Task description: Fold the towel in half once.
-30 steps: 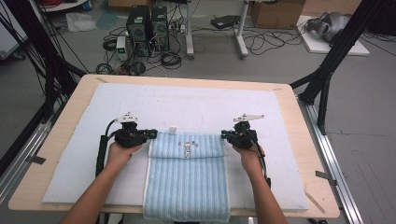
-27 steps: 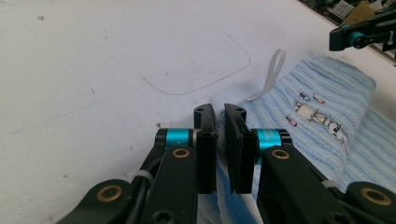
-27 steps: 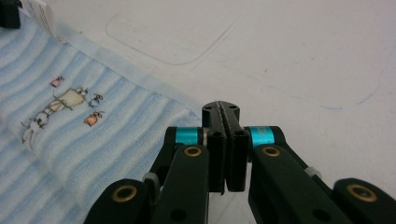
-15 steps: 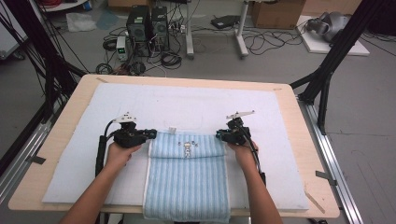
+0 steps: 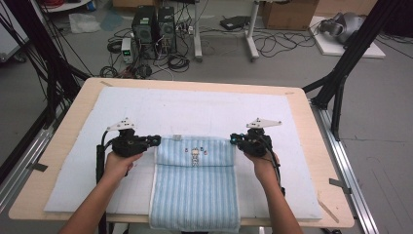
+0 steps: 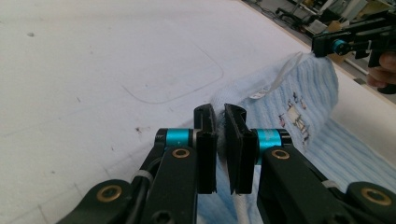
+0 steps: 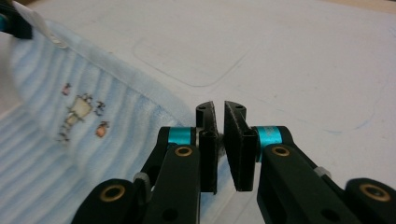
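No readable text, brand or number is seen; the towel (image 5: 195,180) carries a small embroidered picture, without letters.

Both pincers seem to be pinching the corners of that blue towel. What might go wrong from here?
1. The left gripper and right gripper each pinch only a thin edge of the towel, so a corner may slip out.
2. The towel's near end hangs over the table edge; its weight may drag the cloth off the white mat.
3. If one hand lifts faster than the other, the fold would probably come out crooked.
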Action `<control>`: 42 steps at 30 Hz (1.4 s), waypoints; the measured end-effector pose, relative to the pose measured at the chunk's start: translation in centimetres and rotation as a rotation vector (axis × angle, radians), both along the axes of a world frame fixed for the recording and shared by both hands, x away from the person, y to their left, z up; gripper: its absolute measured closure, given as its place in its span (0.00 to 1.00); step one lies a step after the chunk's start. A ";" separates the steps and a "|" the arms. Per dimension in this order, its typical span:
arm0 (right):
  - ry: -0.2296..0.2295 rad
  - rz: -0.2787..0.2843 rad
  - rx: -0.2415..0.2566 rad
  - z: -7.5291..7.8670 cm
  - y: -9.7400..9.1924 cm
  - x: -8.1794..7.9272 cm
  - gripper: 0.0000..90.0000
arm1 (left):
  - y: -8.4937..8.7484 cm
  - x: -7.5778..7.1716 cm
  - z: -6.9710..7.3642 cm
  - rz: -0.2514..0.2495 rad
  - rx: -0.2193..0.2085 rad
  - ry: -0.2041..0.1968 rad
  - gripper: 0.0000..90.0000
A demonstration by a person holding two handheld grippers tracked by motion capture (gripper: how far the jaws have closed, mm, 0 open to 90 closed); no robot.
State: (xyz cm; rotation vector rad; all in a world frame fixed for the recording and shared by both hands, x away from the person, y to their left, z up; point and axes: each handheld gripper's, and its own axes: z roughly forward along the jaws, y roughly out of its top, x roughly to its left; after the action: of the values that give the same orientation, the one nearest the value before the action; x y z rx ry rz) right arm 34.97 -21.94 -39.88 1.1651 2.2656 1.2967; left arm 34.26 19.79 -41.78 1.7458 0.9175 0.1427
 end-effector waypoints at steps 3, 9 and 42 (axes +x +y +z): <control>-0.013 0.027 0.009 0.4 -0.1 -1.6 0.93 | 0.3 -1.2 -0.1 -0.013 -0.026 0.001 0.92; -0.023 0.073 0.060 0.0 -0.8 -4.1 0.93 | 0.6 -3.2 -0.9 -0.050 -0.031 0.040 0.92; 0.064 -0.091 -0.072 -3.3 0.0 -3.3 0.55 | -0.7 0.1 -3.4 0.100 0.159 0.089 0.45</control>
State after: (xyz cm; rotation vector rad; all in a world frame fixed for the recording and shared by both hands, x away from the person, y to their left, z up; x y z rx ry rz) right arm 31.68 -21.95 -43.20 1.2856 2.2547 1.1498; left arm 34.36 19.10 -45.16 1.8655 1.0836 0.2096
